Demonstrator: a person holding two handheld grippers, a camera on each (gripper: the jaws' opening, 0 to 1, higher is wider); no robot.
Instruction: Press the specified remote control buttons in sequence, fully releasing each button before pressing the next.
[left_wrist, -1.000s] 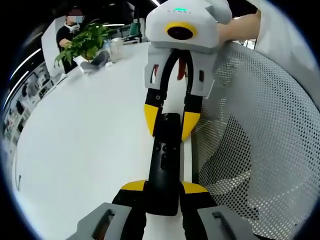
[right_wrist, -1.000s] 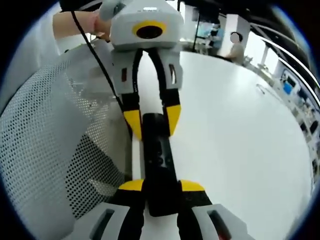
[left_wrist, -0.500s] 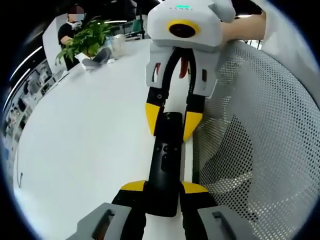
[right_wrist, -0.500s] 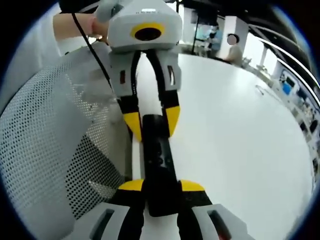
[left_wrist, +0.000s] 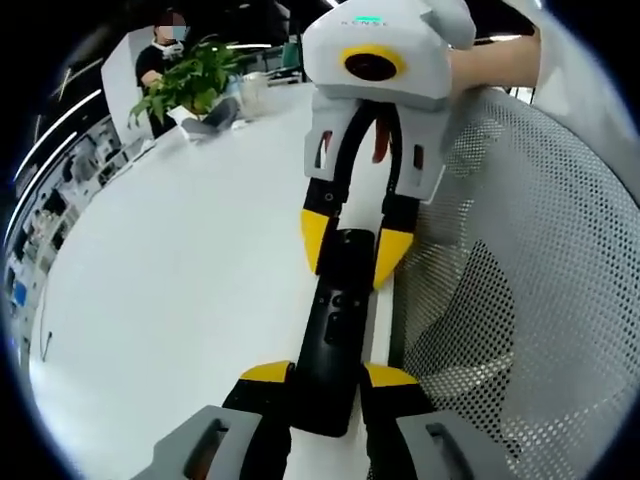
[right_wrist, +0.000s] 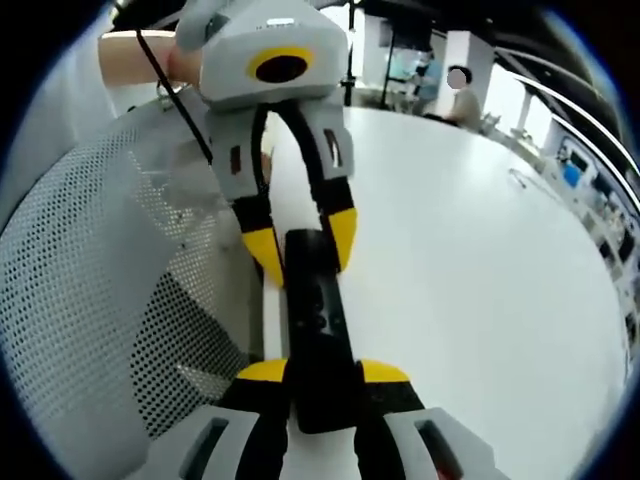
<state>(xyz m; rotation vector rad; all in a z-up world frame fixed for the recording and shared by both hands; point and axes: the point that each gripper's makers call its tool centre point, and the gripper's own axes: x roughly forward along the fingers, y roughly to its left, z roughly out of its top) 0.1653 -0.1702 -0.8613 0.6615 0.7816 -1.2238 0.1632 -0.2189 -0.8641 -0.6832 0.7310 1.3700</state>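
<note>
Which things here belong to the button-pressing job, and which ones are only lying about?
Belong to the job:
remote, black, held at both ends
left gripper, shut on the near end
right gripper, shut on the other end

Lying about:
plant at the far end of the white table
mesh chair beside the table

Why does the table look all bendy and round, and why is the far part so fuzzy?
Left gripper view: the fisheye lens curves the white table, and the plant far away is soft. Right gripper view: the same curving, the mesh chair bulges, bright light washes out the far room, and the remote up close looks sharpest.
</note>
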